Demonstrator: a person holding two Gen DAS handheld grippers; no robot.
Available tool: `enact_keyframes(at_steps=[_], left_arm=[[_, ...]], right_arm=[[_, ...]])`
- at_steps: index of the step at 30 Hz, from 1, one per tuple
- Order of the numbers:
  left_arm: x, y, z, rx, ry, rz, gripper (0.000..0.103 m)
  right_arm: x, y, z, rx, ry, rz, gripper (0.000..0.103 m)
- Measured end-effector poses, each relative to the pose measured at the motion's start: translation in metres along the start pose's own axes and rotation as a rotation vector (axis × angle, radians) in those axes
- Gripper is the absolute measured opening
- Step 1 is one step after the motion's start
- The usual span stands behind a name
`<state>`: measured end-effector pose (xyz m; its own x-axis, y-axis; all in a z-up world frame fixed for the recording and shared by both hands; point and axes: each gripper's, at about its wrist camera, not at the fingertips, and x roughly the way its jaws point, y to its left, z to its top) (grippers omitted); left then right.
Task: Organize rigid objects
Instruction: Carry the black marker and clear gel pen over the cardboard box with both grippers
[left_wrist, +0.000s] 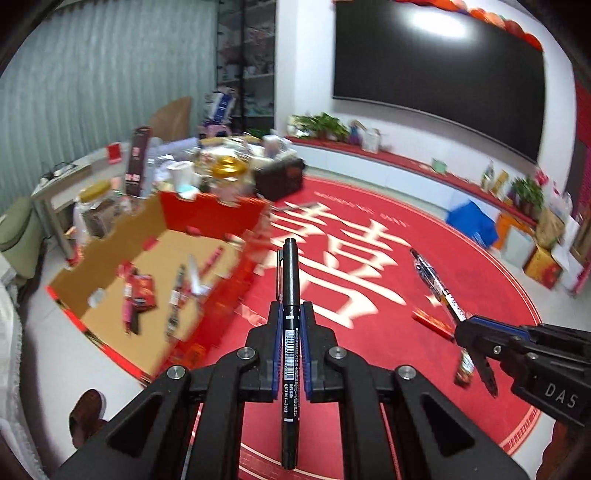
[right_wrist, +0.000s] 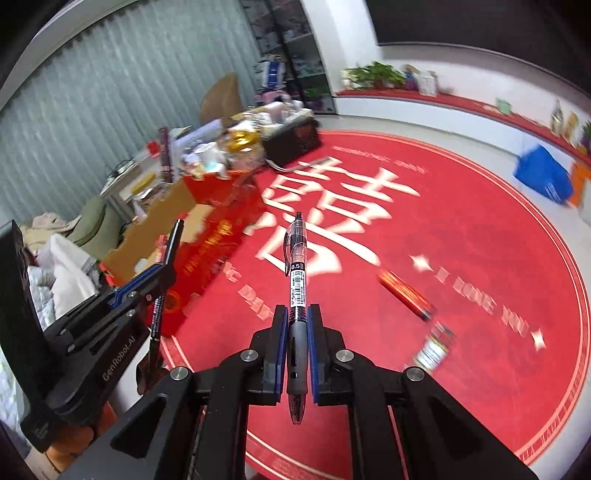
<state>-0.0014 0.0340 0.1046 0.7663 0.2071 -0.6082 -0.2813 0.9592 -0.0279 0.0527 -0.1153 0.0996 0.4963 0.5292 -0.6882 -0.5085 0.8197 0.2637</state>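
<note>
Carpet (left_wrist: 424, 236), red and round with white lettering, fills our left wrist view; our left gripper (left_wrist: 290, 314) clamps a black marker (left_wrist: 290, 295), cardboard box (left_wrist: 122, 258) at left. Right wrist view: our right gripper (right_wrist: 297, 317) grips a clear gel pen (right_wrist: 296, 266) above the carpet, red stick (right_wrist: 404, 293) lying there

red round rug (left_wrist: 461, 280) on floor | dark wall screen (left_wrist: 436, 70) | potted plant (left_wrist: 321, 123) on ledge | grey curtain (left_wrist: 92, 92)
</note>
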Motion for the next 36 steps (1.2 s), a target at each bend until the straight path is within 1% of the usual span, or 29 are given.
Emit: enact_keyframes(at_steps=[4,11,13,19,22,25,30,36], left_arm=[[0.001,0.034,0.014,-0.052,-0.025,0.059,0.009],[0.009,0.089,0.033,-0.115,-0.045,0.161,0.009],[0.013,0.102,0.038,-0.128,-0.047,0.189,0.009],[0.028,0.133,0.046,-0.169,-0.035,0.236,0.009],[0.037,0.143,0.049,-0.178,-0.024,0.253,0.009],[0.046,0.152,0.050,-0.190,-0.012,0.266,0.009],[0.057,0.157,0.051,-0.193,0.005,0.276,0.009],[0.070,0.158,0.049,-0.186,0.033,0.269,0.009]], right_arm=[[0.018,0.035,0.022,-0.067,0.003,0.043,0.011],[0.055,0.096,0.055,-0.165,0.020,0.122,0.011],[0.065,0.109,0.062,-0.187,0.022,0.133,0.011],[0.094,0.141,0.084,-0.245,0.040,0.152,0.011],[0.105,0.152,0.093,-0.266,0.051,0.159,0.011],[0.117,0.159,0.099,-0.291,0.060,0.148,0.011],[0.123,0.161,0.103,-0.299,0.067,0.139,0.011],[0.129,0.155,0.101,-0.284,0.088,0.130,0.011]])
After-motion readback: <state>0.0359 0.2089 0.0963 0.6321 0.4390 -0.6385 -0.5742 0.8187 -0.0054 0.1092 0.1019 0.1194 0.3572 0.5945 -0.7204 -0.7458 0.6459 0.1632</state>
